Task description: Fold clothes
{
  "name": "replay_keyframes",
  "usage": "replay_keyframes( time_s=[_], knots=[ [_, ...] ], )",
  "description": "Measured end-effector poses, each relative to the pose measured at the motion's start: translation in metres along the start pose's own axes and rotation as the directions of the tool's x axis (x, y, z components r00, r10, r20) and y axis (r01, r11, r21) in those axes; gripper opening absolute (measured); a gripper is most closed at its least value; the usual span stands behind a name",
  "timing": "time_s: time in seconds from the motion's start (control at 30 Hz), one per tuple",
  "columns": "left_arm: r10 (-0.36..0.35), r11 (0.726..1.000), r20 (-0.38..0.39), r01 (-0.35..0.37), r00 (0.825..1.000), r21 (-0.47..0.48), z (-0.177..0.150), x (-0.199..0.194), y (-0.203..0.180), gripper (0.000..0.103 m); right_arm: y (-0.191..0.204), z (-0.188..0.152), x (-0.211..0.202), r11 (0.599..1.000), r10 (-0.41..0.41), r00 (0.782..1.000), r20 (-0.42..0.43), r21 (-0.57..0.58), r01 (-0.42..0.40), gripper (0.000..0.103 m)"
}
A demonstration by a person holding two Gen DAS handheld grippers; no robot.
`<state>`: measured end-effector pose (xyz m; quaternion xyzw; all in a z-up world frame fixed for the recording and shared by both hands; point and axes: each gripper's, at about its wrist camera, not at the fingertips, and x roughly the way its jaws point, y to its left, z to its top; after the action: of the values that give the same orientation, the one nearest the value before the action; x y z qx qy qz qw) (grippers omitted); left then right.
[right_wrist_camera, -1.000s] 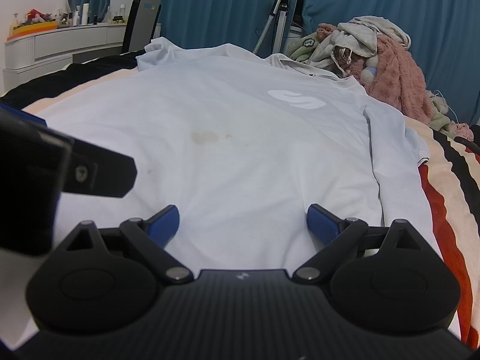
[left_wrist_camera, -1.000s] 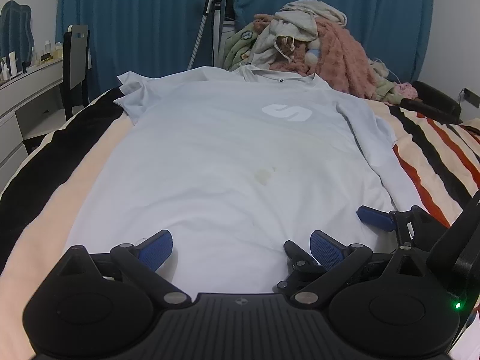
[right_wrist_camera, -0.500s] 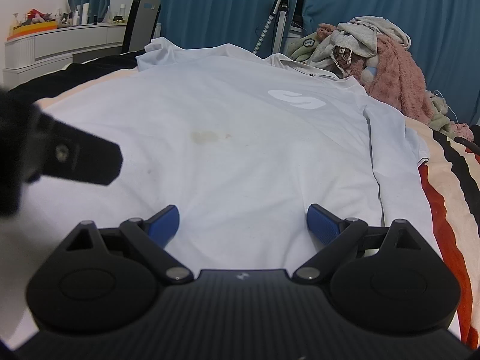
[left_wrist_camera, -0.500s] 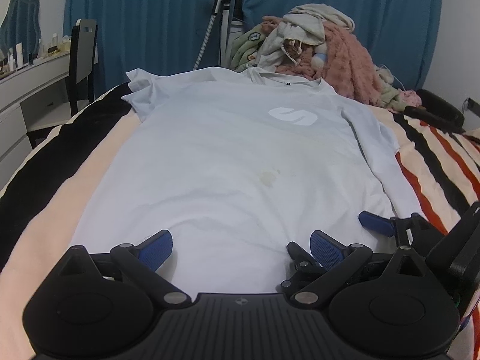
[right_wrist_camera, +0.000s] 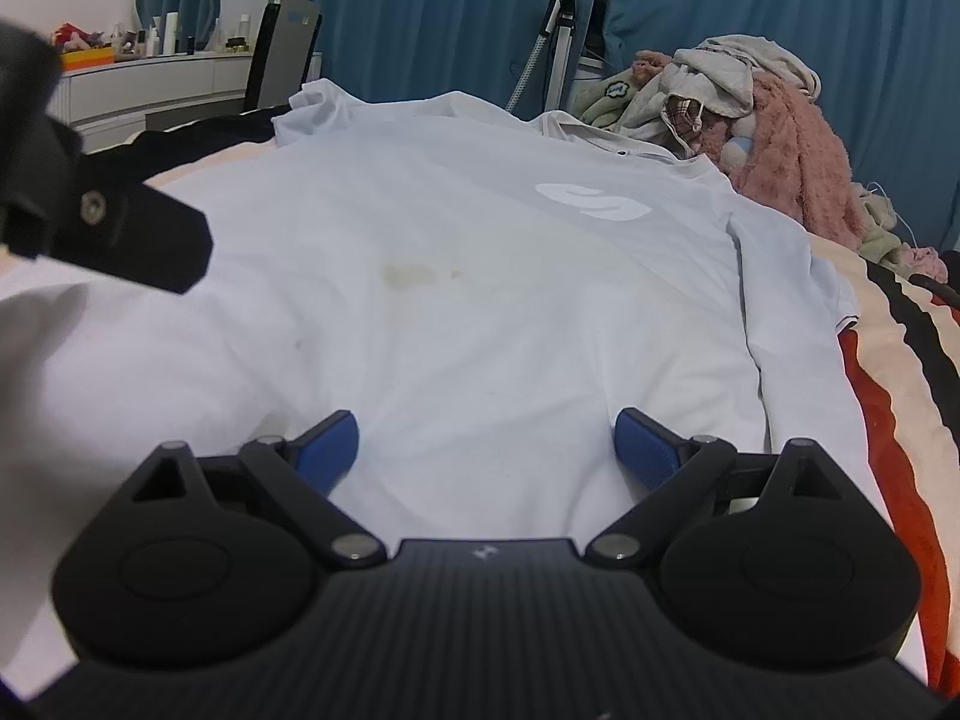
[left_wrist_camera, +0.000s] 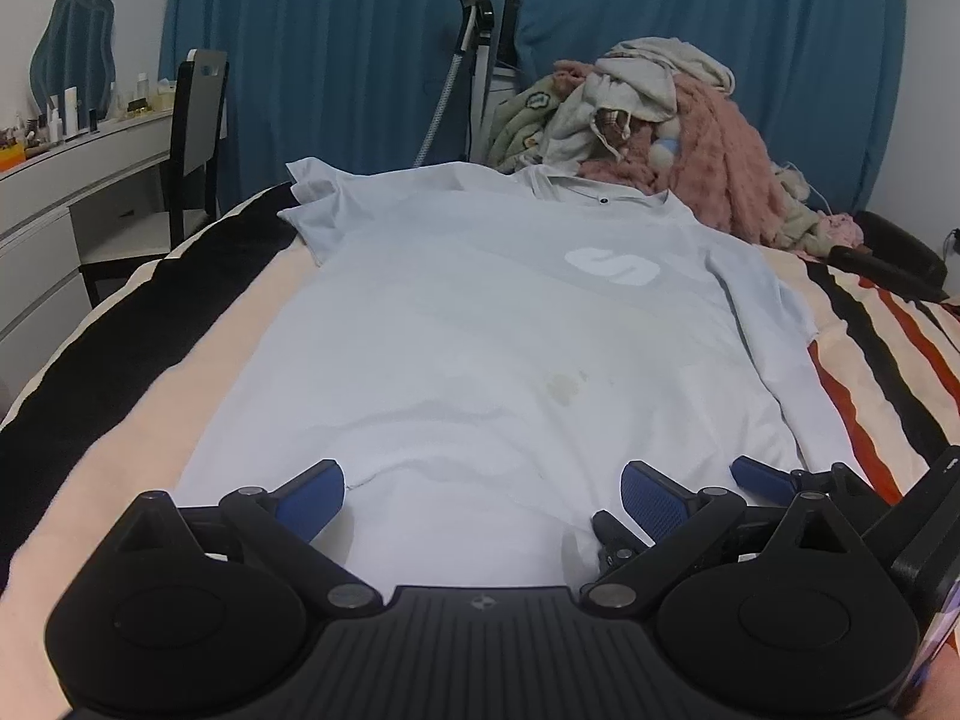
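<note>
Pale blue T-shirt (left_wrist_camera: pixel 480 324) spread flat, front up, on striped bed (left_wrist_camera: pixel 888 336), collar far, hem near. White logo (left_wrist_camera: pixel 611 265) on chest; faint yellowish stain (left_wrist_camera: pixel 563 387) lower down. Left sleeve bunched at far left corner; right sleeve lying along the side.

Left hand-held gripper (left_wrist_camera: pixel 483 495) low over the near hem, blue pads (left_wrist_camera: pixel 312 495) wide apart, nothing between them but cloth lying beneath. Small ripple in fabric just ahead of left pad; contact with shirt hard to judge. Hem edge itself hidden behind black gripper body.

Right hand-held gripper (right_wrist_camera: pixel 486 450) likewise spread wide over the lower right part of shirt, near its side edge. Seen from left wrist view only in part (left_wrist_camera: pixel 774 483), behind the left one's right finger, rest cut off at frame edge.

Black blurred part of left unit (right_wrist_camera: pixel 120 228) intruding at left in right wrist view, too close to make out.

Heap of clothes (left_wrist_camera: pixel 654 138) beyond collar, pink fluffy piece among them. Blue curtains (left_wrist_camera: pixel 360 48) behind. Desk (left_wrist_camera: pixel 72 162) with small bottles at left, labels unreadable; chair (left_wrist_camera: pixel 201 120) beside it.
</note>
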<state>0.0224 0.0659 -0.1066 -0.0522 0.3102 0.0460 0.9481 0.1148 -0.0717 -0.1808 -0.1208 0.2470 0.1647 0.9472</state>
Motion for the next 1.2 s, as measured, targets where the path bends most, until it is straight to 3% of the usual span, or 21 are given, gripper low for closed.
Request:
replay_keyframes(
  time_s=[0.27, 0.37, 0.47, 0.57, 0.67, 0.73, 0.8, 0.83, 0.9, 0.93, 1.03, 1.13, 1.2],
  knots=[
    [0.045, 0.998, 0.024, -0.044, 0.999, -0.034, 0.001, -0.005, 0.007, 0.1, 0.005, 0.004, -0.009, 0.999, -0.019, 0.999, -0.032, -0.05, 0.017, 0.095],
    [0.043, 0.998, 0.013, -0.043, 0.999, -0.052, 0.002, -0.006, 0.011, 0.1, -0.004, 0.016, -0.021, 0.998, -0.01, 0.999, 0.042, -0.068, 0.013, 0.094],
    [0.035, 0.997, 0.0, -0.035, 0.999, -0.071, 0.001, -0.004, 0.013, 0.101, -0.038, 0.041, -0.035, 1.0, -0.021, 0.983, 0.184, 0.007, 0.02, 0.094],
    [0.03, 0.997, -0.015, -0.031, 0.999, -0.067, 0.0, 0.001, 0.011, 0.101, -0.096, 0.064, -0.026, 0.977, -0.06, 0.973, 0.224, 0.213, 0.011, 0.095],
    [0.025, 0.998, -0.03, -0.027, 0.999, -0.063, -0.001, 0.005, 0.008, 0.101, -0.167, 0.068, 0.002, 0.886, -0.091, 0.982, 0.168, 0.464, 0.003, 0.095],
    [0.022, 0.998, -0.04, -0.024, 0.999, -0.061, -0.002, 0.009, 0.007, 0.101, -0.222, 0.051, 0.025, 0.746, -0.058, 0.988, 0.143, 0.664, -0.052, 0.094],
    [0.014, 0.998, -0.044, -0.016, 0.999, -0.058, -0.002, 0.013, 0.005, 0.101, -0.267, 0.025, 0.039, 0.575, -0.03, 0.988, 0.152, 0.811, -0.108, 0.095],
    [0.005, 0.998, -0.04, -0.007, 0.999, -0.057, -0.001, 0.015, 0.003, 0.101, -0.282, 0.014, 0.05, 0.515, -0.02, 0.987, 0.16, 0.848, -0.128, 0.092],
    [-0.012, 0.998, -0.032, 0.01, 0.999, -0.055, 0.0, 0.02, 0.001, 0.101, -0.311, -0.006, 0.072, 0.389, -0.001, 0.984, 0.178, 0.907, -0.164, 0.076],
    [-0.021, 0.998, -0.029, 0.019, 0.999, -0.054, 0.001, 0.022, 0.0, 0.101, -0.321, -0.01, 0.085, 0.35, 0.005, 0.983, 0.184, 0.921, -0.174, 0.074],
    [-0.032, 0.999, -0.024, 0.031, 0.999, -0.033, 0.002, 0.034, -0.005, 0.101, -0.336, -0.018, 0.112, 0.27, -0.004, 0.972, 0.234, 0.937, -0.224, 0.065],
    [-0.051, 0.998, -0.023, 0.05, 0.998, -0.025, 0.003, 0.046, -0.008, 0.1, -0.347, -0.02, 0.132, 0.248, -0.034, 0.962, 0.27, 0.935, -0.254, 0.06],
    [-0.062, 0.998, -0.021, 0.062, 0.998, -0.021, 0.004, 0.053, -0.01, 0.1, -0.354, -0.02, 0.146, 0.254, -0.048, 0.963, 0.264, 0.936, -0.244, 0.033]
  ],
)
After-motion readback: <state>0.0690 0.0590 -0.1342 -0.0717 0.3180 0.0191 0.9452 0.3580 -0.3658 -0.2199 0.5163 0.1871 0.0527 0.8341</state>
